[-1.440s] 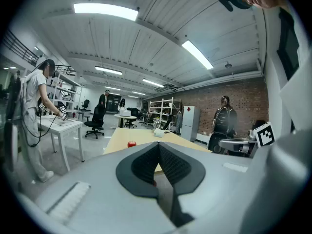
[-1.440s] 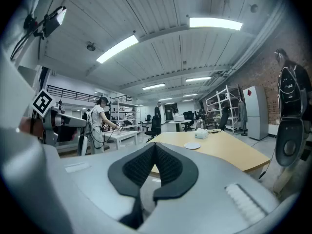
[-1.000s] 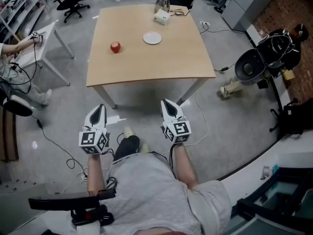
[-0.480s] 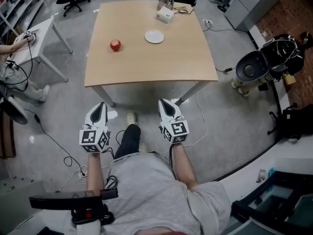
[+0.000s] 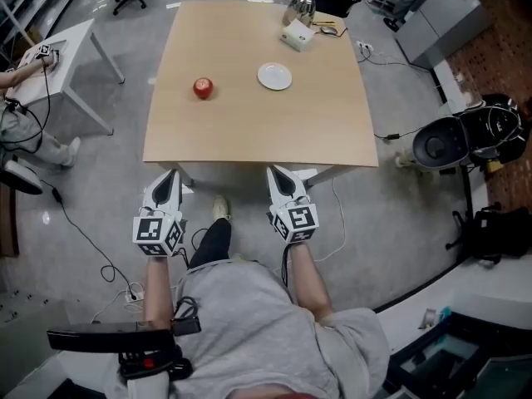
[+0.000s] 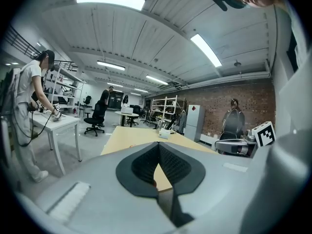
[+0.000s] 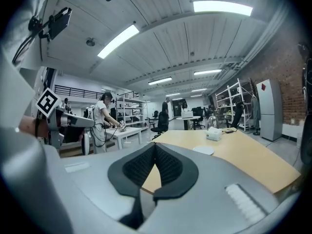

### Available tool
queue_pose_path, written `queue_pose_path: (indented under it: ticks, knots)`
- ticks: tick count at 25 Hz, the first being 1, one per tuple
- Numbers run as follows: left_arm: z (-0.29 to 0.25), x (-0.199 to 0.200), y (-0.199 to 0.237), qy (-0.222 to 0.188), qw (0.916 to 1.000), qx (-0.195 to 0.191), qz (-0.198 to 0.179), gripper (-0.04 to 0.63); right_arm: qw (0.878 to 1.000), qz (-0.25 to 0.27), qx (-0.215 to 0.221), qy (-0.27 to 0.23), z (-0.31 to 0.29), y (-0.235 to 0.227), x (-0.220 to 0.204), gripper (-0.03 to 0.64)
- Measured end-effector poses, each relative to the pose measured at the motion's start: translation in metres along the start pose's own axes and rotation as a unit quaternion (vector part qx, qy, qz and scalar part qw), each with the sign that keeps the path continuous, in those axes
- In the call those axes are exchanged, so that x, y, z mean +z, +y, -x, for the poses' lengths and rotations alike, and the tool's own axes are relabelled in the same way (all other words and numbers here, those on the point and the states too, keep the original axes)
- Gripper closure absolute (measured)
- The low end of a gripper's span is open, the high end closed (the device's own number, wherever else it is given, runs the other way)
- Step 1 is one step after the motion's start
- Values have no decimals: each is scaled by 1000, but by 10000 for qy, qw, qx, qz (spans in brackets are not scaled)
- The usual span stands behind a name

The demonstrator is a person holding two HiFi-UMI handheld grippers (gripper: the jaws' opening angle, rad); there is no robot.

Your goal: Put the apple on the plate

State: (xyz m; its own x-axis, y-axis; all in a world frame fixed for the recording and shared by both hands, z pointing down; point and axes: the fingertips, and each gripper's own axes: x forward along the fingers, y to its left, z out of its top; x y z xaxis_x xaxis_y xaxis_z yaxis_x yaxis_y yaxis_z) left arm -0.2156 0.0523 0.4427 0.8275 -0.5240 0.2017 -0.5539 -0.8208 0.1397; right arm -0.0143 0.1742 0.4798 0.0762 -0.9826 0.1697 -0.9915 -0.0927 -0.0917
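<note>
A red apple [image 5: 203, 87] rests on the left half of the wooden table [image 5: 249, 131]. To its right sits a small white plate [image 5: 274, 76], seen also as a pale disc [image 7: 202, 150] in the right gripper view. My left gripper [image 5: 169, 175] hovers just short of the table's near edge, jaws shut, nothing in them. My right gripper [image 5: 277, 173] hovers beside it at the same edge, also shut and empty. Both point toward the table. In the left gripper view the gripper [image 6: 158, 144] hides the apple almost entirely.
A white box [image 5: 298, 34] and a glass jug [image 5: 302, 7] stand at the table's far right. A white side table [image 5: 58, 56] with a person at it is to the left. Office chairs, cables on the floor and a black machine [image 5: 453, 140] surround the table.
Both grippers and the person holding them have moved forward to the table's near edge; the table now lies closer in the head view. Jaws stayed shut.
</note>
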Motion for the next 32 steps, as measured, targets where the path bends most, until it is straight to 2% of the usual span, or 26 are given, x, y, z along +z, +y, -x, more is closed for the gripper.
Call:
queue_pose_path:
  ticks: [10, 20, 32]
  knots:
    - [-61, 14, 53, 164, 9996, 197, 99, 575, 9997, -23, 187, 148, -88, -18, 12, 609]
    - [-117, 10, 106, 383, 9983, 374, 219, 575, 9986, 90, 402, 340, -174, -33, 15, 610]
    - [-142, -1, 155, 551, 9962, 584, 329, 575, 9967, 258, 647, 424, -249, -32, 17, 609]
